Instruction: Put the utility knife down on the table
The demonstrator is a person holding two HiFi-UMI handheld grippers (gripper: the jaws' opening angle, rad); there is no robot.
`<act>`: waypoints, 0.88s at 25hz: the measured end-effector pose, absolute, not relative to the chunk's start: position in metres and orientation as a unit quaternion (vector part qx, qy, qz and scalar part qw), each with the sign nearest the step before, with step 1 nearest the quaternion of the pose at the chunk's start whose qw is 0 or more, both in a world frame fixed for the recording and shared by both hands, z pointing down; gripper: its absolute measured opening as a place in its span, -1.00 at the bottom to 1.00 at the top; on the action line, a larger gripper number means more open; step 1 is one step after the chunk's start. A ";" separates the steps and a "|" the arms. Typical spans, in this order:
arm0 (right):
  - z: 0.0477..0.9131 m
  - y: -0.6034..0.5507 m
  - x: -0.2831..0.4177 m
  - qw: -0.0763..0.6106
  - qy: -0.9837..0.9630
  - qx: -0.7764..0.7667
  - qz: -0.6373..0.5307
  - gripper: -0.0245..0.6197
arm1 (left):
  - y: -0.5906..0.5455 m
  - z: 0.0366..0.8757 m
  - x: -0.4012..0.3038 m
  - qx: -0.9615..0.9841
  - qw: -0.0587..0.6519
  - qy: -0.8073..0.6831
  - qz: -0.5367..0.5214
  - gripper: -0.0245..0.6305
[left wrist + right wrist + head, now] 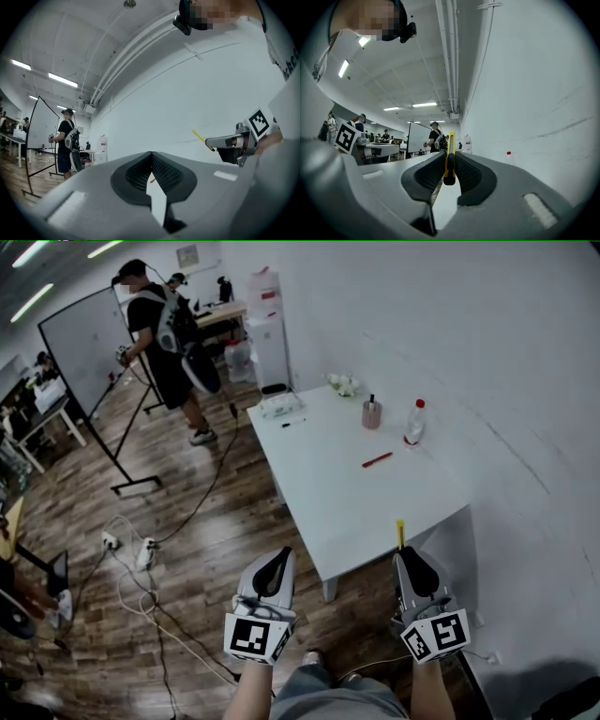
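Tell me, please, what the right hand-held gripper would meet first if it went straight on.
Likely the white table, led by its utility knife; height above it is unclear.

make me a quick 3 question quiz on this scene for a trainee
1. True or false: the left claw is shut on the utility knife.
2. Which lies on the white table? A) red pen B) hammer C) laptop
3. Fill in: the knife's body is ___ in colour.
Key: 1 false, the right claw holds it; 2 A; 3 yellow.
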State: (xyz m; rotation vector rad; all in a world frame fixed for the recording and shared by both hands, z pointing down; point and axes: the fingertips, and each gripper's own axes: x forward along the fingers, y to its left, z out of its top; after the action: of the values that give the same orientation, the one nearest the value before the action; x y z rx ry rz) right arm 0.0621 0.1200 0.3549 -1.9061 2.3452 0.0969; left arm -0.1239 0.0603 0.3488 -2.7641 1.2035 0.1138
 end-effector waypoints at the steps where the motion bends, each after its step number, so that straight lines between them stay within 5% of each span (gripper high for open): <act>1: 0.355 0.117 0.061 0.059 0.774 -0.630 0.032 -0.72 | 0.057 0.349 -0.124 -0.915 0.063 0.396 0.038 -0.89; 22: 0.360 0.052 0.024 0.054 0.754 -0.654 0.032 -0.72 | -0.020 0.360 -0.151 -0.931 0.054 0.360 0.040 -0.89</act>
State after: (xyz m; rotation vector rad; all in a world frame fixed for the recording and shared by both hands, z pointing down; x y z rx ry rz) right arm 0.0240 0.0516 0.3604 -1.9864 2.2916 0.0982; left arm -0.1507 -0.0201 0.3598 -2.8273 1.0934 0.1208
